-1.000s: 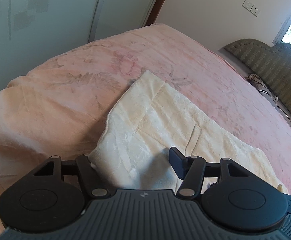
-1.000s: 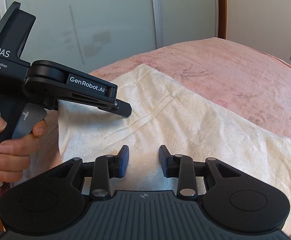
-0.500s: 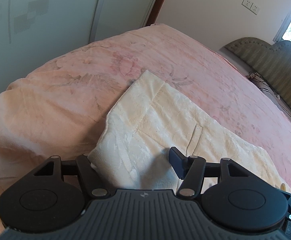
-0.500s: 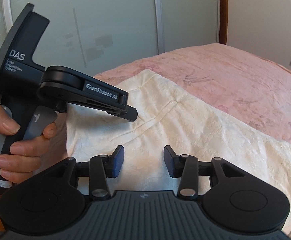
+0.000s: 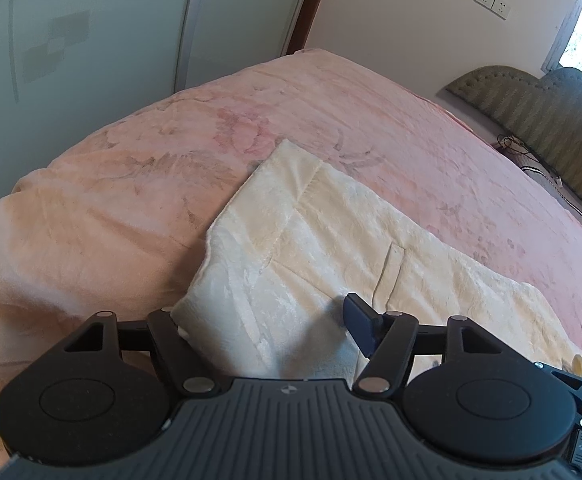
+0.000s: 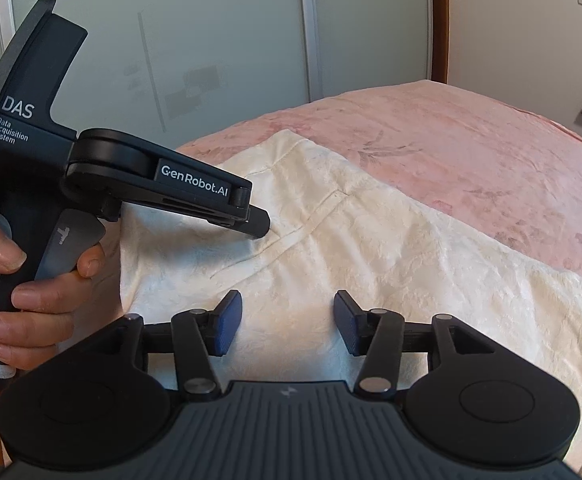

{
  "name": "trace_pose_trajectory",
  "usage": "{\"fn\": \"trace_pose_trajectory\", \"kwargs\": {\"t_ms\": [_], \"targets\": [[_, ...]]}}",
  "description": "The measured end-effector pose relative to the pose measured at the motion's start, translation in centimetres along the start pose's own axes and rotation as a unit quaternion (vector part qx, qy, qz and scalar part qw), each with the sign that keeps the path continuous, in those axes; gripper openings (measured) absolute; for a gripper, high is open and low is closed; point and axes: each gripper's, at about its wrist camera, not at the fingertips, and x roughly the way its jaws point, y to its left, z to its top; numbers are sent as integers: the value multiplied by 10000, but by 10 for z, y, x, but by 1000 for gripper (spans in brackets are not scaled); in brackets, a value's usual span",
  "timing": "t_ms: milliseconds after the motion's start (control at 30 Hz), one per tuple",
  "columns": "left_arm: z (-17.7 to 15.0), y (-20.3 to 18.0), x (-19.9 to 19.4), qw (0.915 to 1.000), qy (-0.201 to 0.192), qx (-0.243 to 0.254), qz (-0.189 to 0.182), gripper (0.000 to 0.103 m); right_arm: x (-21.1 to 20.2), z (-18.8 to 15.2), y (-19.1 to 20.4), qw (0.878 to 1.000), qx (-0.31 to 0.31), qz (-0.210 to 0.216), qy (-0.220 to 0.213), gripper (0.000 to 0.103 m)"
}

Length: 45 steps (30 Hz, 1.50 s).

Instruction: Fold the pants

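Now both jaws opening: left gripper [image 5: 267, 320] astride pants [image 5: 331, 240], right gripper [image 6: 287, 322] empty.

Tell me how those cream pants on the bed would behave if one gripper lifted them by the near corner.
The cream pants look soft and plushy, so they would probably droop and unfold rather than hold shape. Their thick pile suggests decent grip, not slippery. The pink blanket beneath is fuzzy too, so pushing would likely bunch them rather than slide them.
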Motion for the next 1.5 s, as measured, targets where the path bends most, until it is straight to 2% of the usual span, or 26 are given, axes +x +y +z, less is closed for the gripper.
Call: {"fn": "trace_pose_trajectory", "kwargs": {"t_ms": [567, 700, 767, 800, 867, 933, 1000, 1167, 1333, 1400, 1433, 1467, 1500], "targets": [[-2, -2, 2, 9998, -64, 173, -14, 77, -4, -1, 1, 10000, 35, -58, -45, 50], [0, 1, 2, 9998, -47, 157, -104, 77, -12, -2, 8, 9997, -130, -148, -126, 50], [1, 3, 2, 9998, -41, 129, -148, 77, -18, -5, 14, 9993, -295, -175, -158, 55], [1, 3, 2, 9998, -44, 131, -154, 76, -21, -7, 17, 9989, -390, -205, -188, 60], [1, 2, 3, 9998, -56, 164, -130, 75, -22, -9, 23, 9978, -564, -293, -199, 61], [0, 0, 2, 9996, -94, 251, -26, 71, -23, -9, 26, 9969, -684, -334, -218, 61], [-1, -3, 0, 9991, -138, 381, 108, 59, -22, -8, 26, 9973, -648, -283, -222, 61], [-1, -6, -2, 9982, -223, 493, 247, 52, -22, -5, 16, 9984, -429, -277, -250, 61], [-1, -3, -8, 9983, -322, 391, 280, 39, -27, 1, 4, 9988, -200, -299, -340, 61], [0, -1, -9, 9985, -339, 333, 268, 33, -22, 1, -1, 9993, -124, -260, -235, 61], [0, -1, -10, 9985, -342, 321, 265, 31, -15, 1, -3, 9997, -97, -197, -54, 67], [1, -1, -10, 9986, -345, 308, 251, 25, -7, -1, -4, 9998, -76, -131, 161, 70], [1, -1, -11, 9986, -372, 305, 240, 24, -4, -2, -6, 9998, -32, -101, 162, 71]]}}
